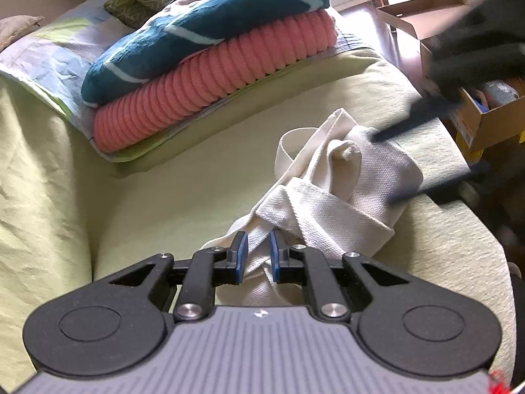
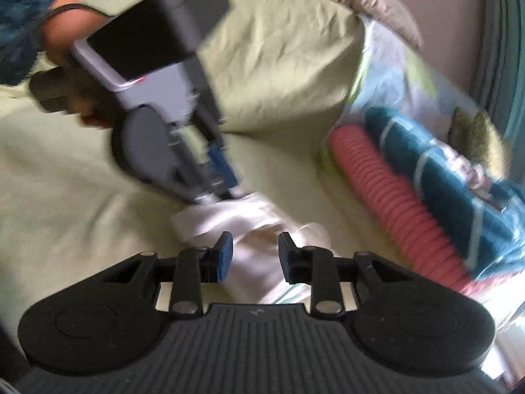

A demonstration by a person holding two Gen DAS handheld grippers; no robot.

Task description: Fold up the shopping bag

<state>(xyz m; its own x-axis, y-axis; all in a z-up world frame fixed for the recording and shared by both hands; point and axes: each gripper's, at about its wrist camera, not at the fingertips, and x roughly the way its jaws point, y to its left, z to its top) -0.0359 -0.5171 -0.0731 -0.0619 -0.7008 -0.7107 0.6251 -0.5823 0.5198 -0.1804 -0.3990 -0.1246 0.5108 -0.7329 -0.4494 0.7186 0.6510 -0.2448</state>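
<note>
Cream canvas shopping bag (image 1: 331,197) lies bundled, handles wrapped: mostly folded. Left gripper (image 1: 258,256) jaws clamp its near end; right gripper (image 2: 255,256) jaws stand apart around the other end.

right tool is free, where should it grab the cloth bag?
Probably the loose strap loop at the far end of the bag. It stands up off the bedcover, so one finger can slip under it from above. The left tool pinches the near end.

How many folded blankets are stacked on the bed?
2. The pink ribbed blanket lies at the bottom of the stack on the bed; the teal striped blanket rests on top of it. Others may be hidden.
</note>
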